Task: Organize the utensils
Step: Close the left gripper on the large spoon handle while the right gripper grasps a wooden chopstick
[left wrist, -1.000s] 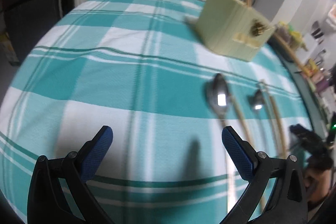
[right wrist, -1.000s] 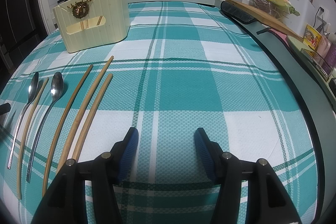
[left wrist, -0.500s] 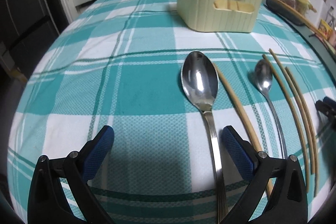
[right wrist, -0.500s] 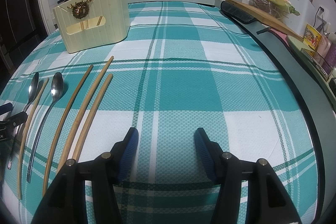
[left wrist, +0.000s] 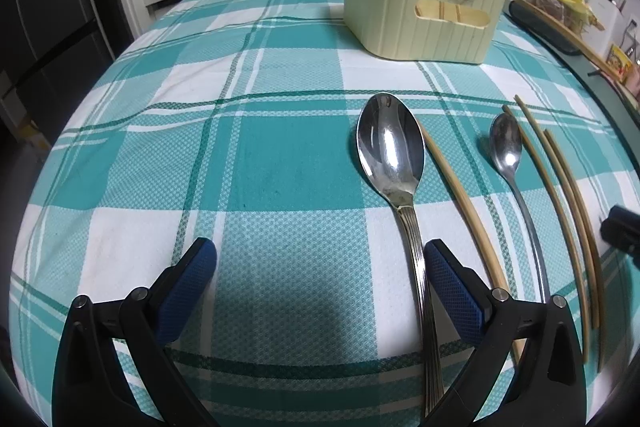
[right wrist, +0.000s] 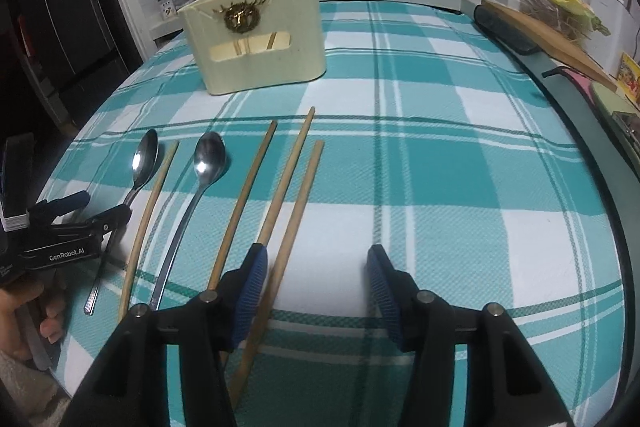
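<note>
Presently:
- Left hand-held gripper (left wrist: 320,279): released, jaws wide; the big spoon (left wrist: 394,163) has its handle just inside the right pad, long axis running away toward the holder (left wrist: 420,11).
- Right hand-held gripper (right wrist: 316,287): jaws just been closing, nothing clamped; outermost chopstick (right wrist: 298,211) lies beside its left pad, lengthwise.
- Small spoon (right wrist: 200,183) and the other chopsticks: between the two, on the desk (right wrist: 440,167).
- Nearer hand: left for the big spoon, right for that chopstick.
</note>
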